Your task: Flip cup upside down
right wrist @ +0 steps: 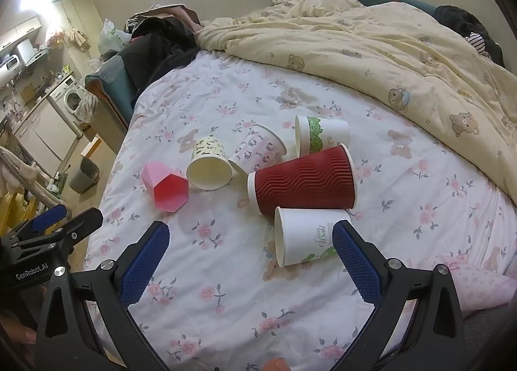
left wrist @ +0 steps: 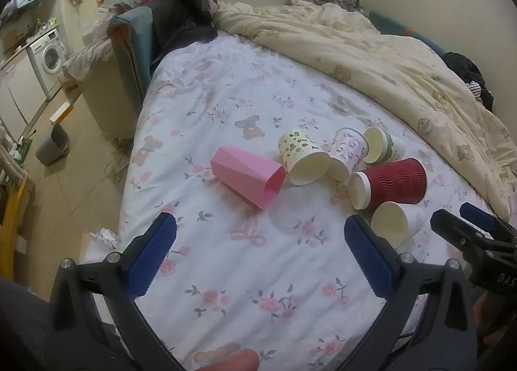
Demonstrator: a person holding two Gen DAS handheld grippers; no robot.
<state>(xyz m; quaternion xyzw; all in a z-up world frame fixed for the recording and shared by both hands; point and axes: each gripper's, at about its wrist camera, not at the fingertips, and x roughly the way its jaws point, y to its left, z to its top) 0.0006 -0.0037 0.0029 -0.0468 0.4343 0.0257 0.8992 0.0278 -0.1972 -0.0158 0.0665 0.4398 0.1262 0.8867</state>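
1. Six cups lie on their sides on the bed (right wrist: 226,274), on a white sheet printed with flowers and bears; none stands upright.
2. Left to right in the right wrist view: one pink faceted cup (right wrist: 164,186), one cream cup with dark patterning (right wrist: 209,161), one cup with small cat faces (right wrist: 258,151), one ribbed red cup (right wrist: 303,178), and beyond it one white cup with a green band (right wrist: 321,138).
3. The sixth, a plain white cup with green print (right wrist: 307,237), lies nearest, just beside the red cup, its mouth pointing left.
4. One cream quilt (right wrist: 371,44) with bears is bunched along the far right of the bed.
5. Left tongs (left wrist: 260,261): spread wide, holding nothing, over bare sheet in front of the pink cup.
6. Right tongs (right wrist: 250,267): also spread wide and empty, the right finger (right wrist: 355,267) overlapping the near white cup in view; contact cannot be told.
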